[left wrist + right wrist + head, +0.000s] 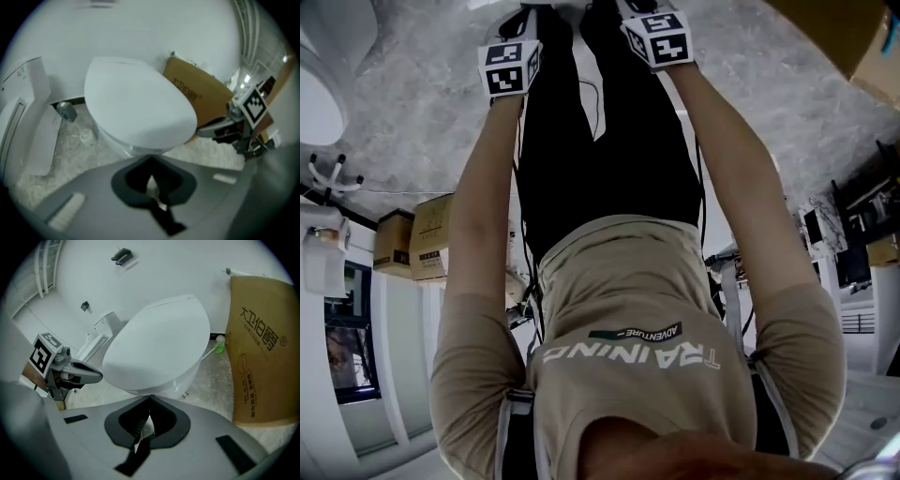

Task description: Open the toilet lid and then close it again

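Observation:
A white toilet stands with its lid [140,110] down flat over the bowl; the same lid [159,345] fills the middle of the right gripper view. My left gripper [151,160] hovers just in front of the bowl's front rim, jaws shut with nothing between them. My right gripper [150,398] hangs at the same spot from the other side, also shut and empty. Each gripper sees the other: the right one [243,123] and the left one [63,371]. In the head view only the marker cubes [510,66] [660,37] show, at arm's length.
A tall brown cardboard box [260,348] leans on the wall right of the toilet, with a green-tipped brush [219,348] beside it. A white panel [28,119] stands at the toilet's left. The floor [211,390] is grey marble.

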The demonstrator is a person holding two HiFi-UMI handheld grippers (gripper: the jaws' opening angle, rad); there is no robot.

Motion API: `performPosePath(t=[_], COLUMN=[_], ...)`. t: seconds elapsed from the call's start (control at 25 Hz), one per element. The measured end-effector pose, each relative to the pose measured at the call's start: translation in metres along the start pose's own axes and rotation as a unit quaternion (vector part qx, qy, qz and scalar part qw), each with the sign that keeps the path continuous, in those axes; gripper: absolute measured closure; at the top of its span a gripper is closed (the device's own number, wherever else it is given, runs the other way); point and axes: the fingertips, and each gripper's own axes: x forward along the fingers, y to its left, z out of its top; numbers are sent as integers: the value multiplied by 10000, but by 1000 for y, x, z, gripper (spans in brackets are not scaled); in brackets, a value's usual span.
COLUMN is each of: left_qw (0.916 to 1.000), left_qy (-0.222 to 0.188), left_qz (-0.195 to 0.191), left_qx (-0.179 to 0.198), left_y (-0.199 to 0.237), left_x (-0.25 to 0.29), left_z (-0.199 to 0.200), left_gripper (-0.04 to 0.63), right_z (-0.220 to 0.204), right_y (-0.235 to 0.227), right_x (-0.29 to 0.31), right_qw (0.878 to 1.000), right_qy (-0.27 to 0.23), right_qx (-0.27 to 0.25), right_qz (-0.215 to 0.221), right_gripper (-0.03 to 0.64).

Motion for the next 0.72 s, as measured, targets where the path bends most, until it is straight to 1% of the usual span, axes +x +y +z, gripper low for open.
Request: performPosePath(t=[0.2, 0.36, 0.72], left_qw=[9998, 9992, 9987], left_qy=[-131, -234, -326], left_qz=[-72, -138, -214], left_qx=[154, 285, 341], left_y=[-13, -8, 0], left_x=[26, 21, 28], left_z=[11, 9, 3], left_gripper=[591, 591, 591], right_z=[-4, -2, -4], right_y=[-15, -9, -8], right_x=[4, 9, 22], right_qw=[9997, 9994, 9994], right_qy=[-146, -159, -74], right_qx=[-134, -287, -340], right_qz=[121, 86, 64], right_gripper=[606, 606, 606])
